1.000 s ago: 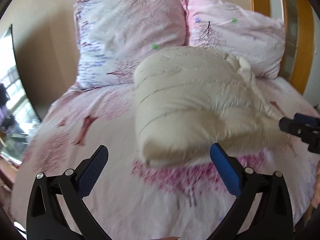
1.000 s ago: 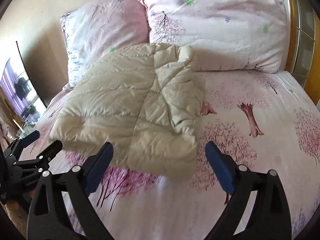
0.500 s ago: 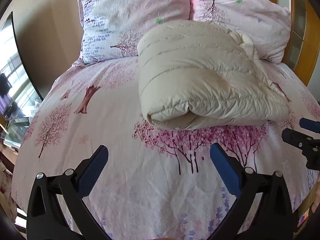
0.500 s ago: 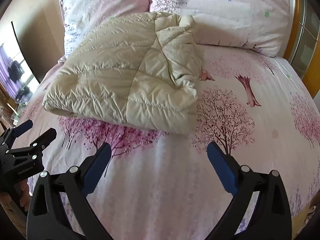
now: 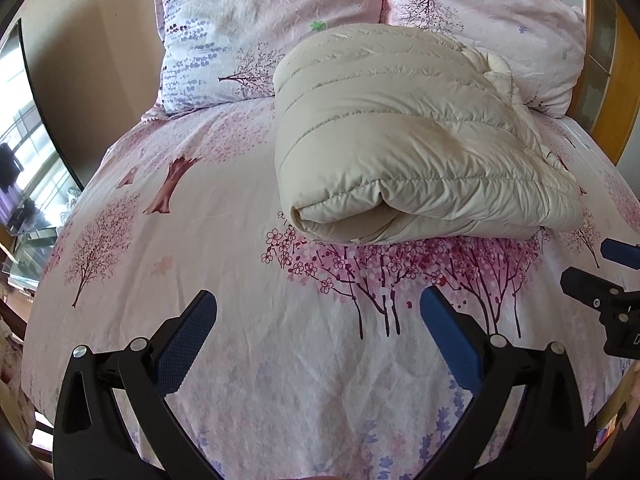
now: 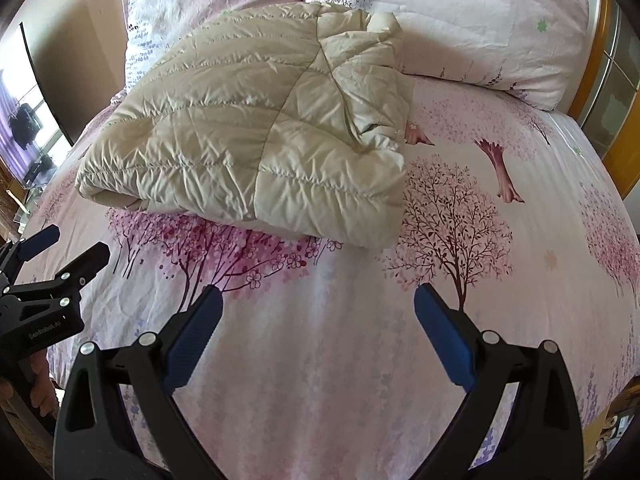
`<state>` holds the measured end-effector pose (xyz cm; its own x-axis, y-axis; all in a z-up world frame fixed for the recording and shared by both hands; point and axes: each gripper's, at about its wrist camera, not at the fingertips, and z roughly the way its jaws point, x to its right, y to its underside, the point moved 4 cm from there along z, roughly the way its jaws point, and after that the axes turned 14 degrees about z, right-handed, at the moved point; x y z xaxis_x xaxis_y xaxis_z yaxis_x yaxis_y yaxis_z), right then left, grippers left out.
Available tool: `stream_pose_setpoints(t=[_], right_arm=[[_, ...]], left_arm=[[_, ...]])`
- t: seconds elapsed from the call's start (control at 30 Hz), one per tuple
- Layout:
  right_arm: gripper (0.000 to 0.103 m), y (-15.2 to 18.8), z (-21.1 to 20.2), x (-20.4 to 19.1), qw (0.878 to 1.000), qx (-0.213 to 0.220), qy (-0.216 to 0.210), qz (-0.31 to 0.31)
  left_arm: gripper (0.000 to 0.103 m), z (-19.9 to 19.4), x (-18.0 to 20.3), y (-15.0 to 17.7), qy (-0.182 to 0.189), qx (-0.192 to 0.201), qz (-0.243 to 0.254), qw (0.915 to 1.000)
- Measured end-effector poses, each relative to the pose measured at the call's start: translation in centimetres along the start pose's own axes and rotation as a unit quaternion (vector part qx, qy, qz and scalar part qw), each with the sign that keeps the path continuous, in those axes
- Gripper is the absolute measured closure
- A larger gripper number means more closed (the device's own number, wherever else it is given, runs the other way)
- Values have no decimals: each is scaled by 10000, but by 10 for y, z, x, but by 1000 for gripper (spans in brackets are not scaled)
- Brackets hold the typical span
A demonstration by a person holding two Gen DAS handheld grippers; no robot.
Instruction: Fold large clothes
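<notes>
A cream quilted down jacket (image 5: 404, 140) (image 6: 256, 128) lies folded into a thick bundle on the pink flowered bedsheet (image 5: 168, 248), its far end against the pillows. My left gripper (image 5: 318, 312) hovers open over bare sheet a short way in front of the bundle's rolled near edge, holding nothing. My right gripper (image 6: 318, 306) is open too, empty, in front of the bundle's right corner. Each gripper shows at the edge of the other's view: the right gripper (image 5: 612, 276) at the far right, the left gripper (image 6: 60, 256) at the far left, with a hand under it.
Two pink printed pillows (image 5: 256, 28) (image 6: 472, 20) lean on the headboard. A wooden bed frame (image 6: 600, 64) runs along the right side. A dark screen (image 5: 44, 120) and a glass stand are left of the bed.
Both grippers have pulled back from the jacket and tipped downward, so more sheet shows in front. The jacket has settled flat on the bed. Both pairs of fingers stayed open.
</notes>
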<state>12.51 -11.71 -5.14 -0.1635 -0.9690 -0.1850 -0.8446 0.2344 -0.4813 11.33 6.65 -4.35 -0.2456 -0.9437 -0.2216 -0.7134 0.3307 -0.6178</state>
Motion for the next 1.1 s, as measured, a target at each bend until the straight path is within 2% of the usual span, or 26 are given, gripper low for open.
stream_pose_setpoints(t=[1.1], right_arm=[[6, 2, 9, 2, 9999, -149, 36, 13]], left_arm=[[1, 10, 1, 1, 117, -135, -40, 9998]])
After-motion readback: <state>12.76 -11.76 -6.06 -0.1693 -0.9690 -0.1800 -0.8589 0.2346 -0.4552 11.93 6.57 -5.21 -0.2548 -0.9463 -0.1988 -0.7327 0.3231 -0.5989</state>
